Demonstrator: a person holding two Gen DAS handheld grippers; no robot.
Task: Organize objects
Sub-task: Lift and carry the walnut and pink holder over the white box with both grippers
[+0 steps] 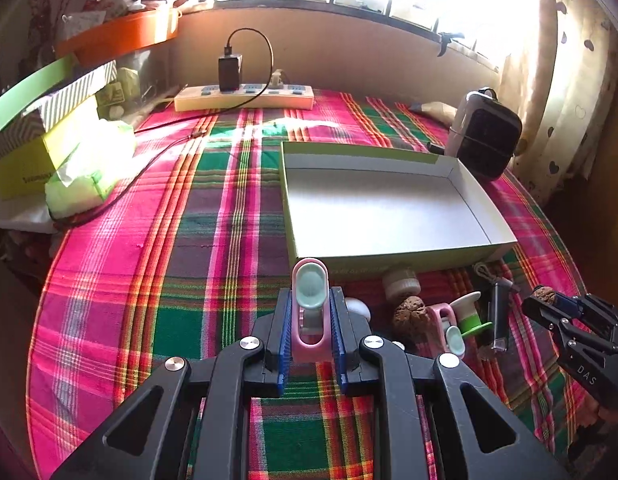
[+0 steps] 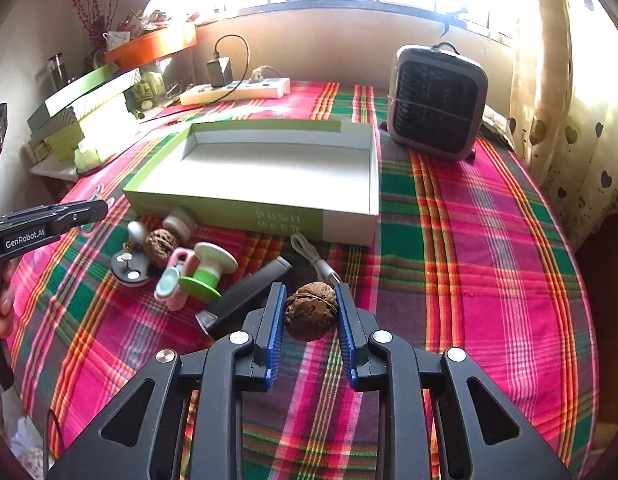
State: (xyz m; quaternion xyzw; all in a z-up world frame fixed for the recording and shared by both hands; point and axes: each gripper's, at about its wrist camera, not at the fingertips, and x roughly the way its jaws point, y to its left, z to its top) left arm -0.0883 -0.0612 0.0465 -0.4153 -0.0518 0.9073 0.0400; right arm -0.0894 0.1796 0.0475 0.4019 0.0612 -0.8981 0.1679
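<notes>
My left gripper is shut on a pink clip with a mint pad, held above the plaid cloth just in front of the open green-and-white box. In the right wrist view my right gripper is shut on a brown walnut, lifted over the cloth near the box. A small pile lies before the box: a second walnut, another pink clip, a green-and-white spool, a black stick and a white cap. The left gripper's tip shows at the left edge.
A black-grilled heater stands at the back right, beside the box. A power strip with a charger lies along the far wall. Stacked green boxes fill the left side. A curtain hangs at the right.
</notes>
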